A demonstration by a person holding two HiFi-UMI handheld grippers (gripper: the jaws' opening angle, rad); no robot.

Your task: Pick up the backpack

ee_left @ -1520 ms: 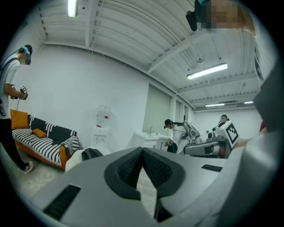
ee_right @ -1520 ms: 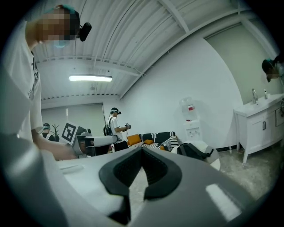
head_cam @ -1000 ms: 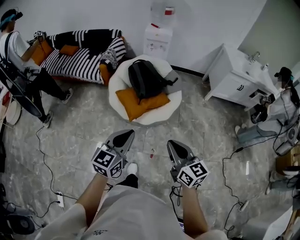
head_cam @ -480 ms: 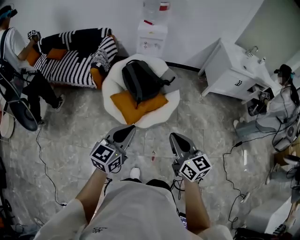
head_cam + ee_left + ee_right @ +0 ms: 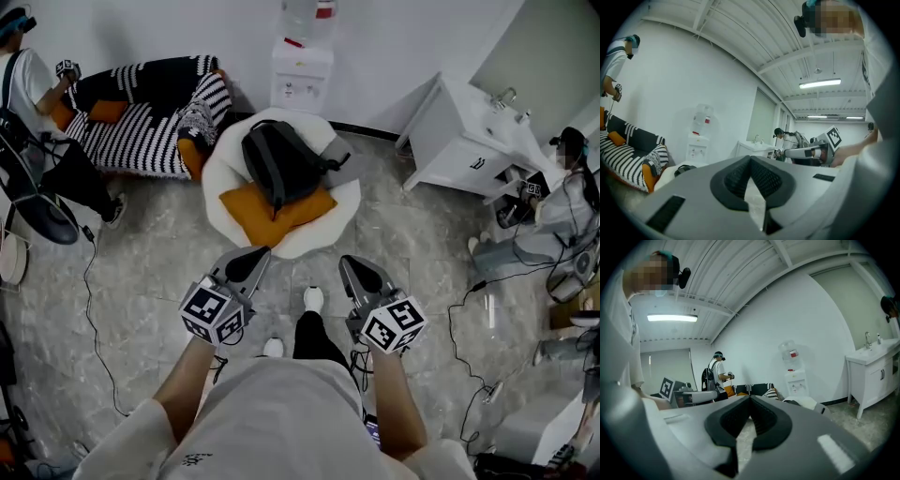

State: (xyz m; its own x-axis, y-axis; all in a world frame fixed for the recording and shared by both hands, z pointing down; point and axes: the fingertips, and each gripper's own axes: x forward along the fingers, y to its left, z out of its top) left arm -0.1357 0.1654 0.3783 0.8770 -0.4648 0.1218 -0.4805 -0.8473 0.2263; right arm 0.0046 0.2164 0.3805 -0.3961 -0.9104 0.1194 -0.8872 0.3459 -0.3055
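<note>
Two tongs: the left tongs [image 5: 251, 262] and the right tongs [image 5: 354, 272] are held side by side in front of the person's body. Their noses point nearly level toward the chair, which looks like a carrying posture for walking, not reaching.
Jaw state: both pairs are pressed together with nothing pinched. Each gripper view shows only a sliver of floor behind the meeting tips, which is sensible while nothing is within reach.
Backpack [image 5: 281, 164]: black, lying on a round white chair [image 5: 342, 202], ahead of both tongs and well apart from them, a little nearer the left pair's line.
Orange cushion [image 5: 272, 211]: on the chair's near side, between the tongs and the pack, with the pack's lower end resting on it.
Between the tongs: a white shoe [image 5: 313, 299], apparently mid-stride.
Surroundings: a striped sofa [image 5: 150, 122] ahead-left of the left tongs, a water dispenser [image 5: 302, 75] beyond the backpack, and a sink cabinet [image 5: 459, 141] ahead-right of the right tongs.
Step in hand: the approach, as I judge it; no reach has begun.
Next move calls for: closing the distance, spreading one pair, and taking a strap or top handle. Which one is best cannot be made out from here.
Risk: the cushion may drag along with the pack.
</note>
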